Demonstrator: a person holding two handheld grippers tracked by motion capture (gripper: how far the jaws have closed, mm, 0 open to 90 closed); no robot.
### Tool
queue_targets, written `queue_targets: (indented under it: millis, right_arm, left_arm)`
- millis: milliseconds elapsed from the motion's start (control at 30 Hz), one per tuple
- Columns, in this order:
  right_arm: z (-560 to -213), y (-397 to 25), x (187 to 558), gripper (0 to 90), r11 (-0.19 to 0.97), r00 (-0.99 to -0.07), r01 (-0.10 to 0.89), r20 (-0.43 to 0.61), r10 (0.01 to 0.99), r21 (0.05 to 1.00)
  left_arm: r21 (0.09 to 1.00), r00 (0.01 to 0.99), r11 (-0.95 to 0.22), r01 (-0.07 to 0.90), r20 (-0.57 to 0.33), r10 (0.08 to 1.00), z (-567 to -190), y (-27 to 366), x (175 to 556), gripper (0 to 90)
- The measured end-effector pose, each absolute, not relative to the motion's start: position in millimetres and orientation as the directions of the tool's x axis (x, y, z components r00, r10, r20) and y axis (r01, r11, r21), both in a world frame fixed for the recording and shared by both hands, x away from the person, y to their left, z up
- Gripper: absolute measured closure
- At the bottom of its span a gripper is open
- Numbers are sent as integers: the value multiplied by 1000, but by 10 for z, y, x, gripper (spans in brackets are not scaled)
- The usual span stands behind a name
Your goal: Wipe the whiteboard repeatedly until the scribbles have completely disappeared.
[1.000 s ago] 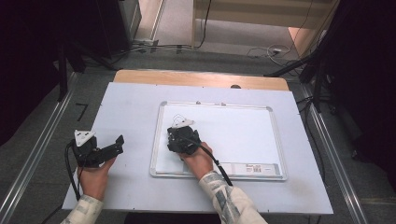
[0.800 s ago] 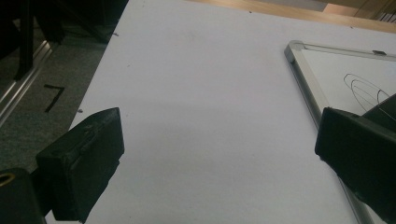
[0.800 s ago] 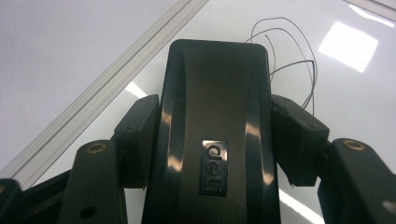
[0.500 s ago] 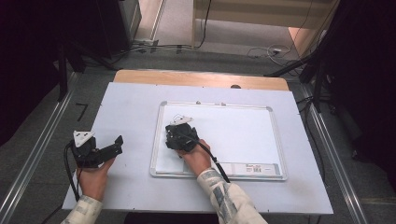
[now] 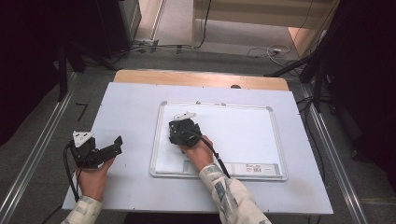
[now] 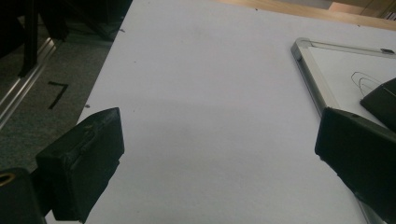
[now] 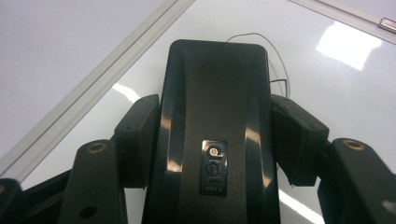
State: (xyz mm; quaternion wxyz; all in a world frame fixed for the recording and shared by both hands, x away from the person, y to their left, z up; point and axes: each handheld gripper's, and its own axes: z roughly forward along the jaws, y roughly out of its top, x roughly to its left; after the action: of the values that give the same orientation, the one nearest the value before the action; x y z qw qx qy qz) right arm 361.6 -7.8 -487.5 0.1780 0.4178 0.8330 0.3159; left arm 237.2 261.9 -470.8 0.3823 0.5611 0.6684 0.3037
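1. Right gripper point(image 5: 180, 127), seen from above over the left part of a white rectangular whiteboard with a silver metal frame point(image 5: 160, 140), held in the person's right hand point(image 5: 198, 151).
2. Clamped on a glossy black plastic whiteboard eraser with a small logo plate point(image 7: 215, 140): in the right gripper view, one black jaw pressed against each long side of the eraser.
3. Eraser lying flat on the white writing surface, near the board's left frame rail point(image 7: 100, 86), which runs diagonally past it in that view.
4. Thin pen line point(image 7: 261, 39) drawn on the board, curving out from behind the eraser's far end and partly hidden by it.
5. Left gripper point(image 5: 100, 150), held in the left hand point(image 5: 93, 179), resting on the pale lavender-white table sheet point(image 5: 130, 102), well apart from the board and to its left.
6. Jaws spread wide with nothing between them in the left gripper view, only bare sheet in the gap.
7. Same view: board's silver corner point(image 6: 308, 60) at the right, with a faint drawn outline point(image 6: 366, 81) on the white surface.
8. Strip of bare wooden tabletop point(image 5: 196, 78) along the far edge of the sheet.
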Motion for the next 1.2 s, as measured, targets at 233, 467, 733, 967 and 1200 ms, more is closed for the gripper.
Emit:
queue_targets:
  millis: [233, 467, 733, 967, 1200]
  right_arm:
    - [-4868, -199, 3677, 361, 444, -569, 591, -42, 822, 673]
    - [-4866, -336, 3723, 362, 424, -544, 603, -41, 838, 676]
    - [-4867, -334, 3645, 361, 434, -539, 599, -61, 840, 673]
    - [-4874, -176, 3502, 359, 456, -570, 584, -61, 820, 671]
    - [-4881, -3, 3410, 359, 474, -598, 568, -59, 799, 673]
  left_arm:
    - [835, -79, 188, 518, -172, 982, -4711, 2621, 2373, 18]
    - [835, -80, 188, 517, -172, 982, -4713, 2616, 2372, 18]
    - [835, -76, 182, 520, -167, 983, -4711, 2600, 2389, 19]
    - [836, -65, 173, 521, -163, 984, -4704, 2569, 2408, 18]
    - [837, -65, 177, 518, -168, 984, -4706, 2579, 2410, 18]
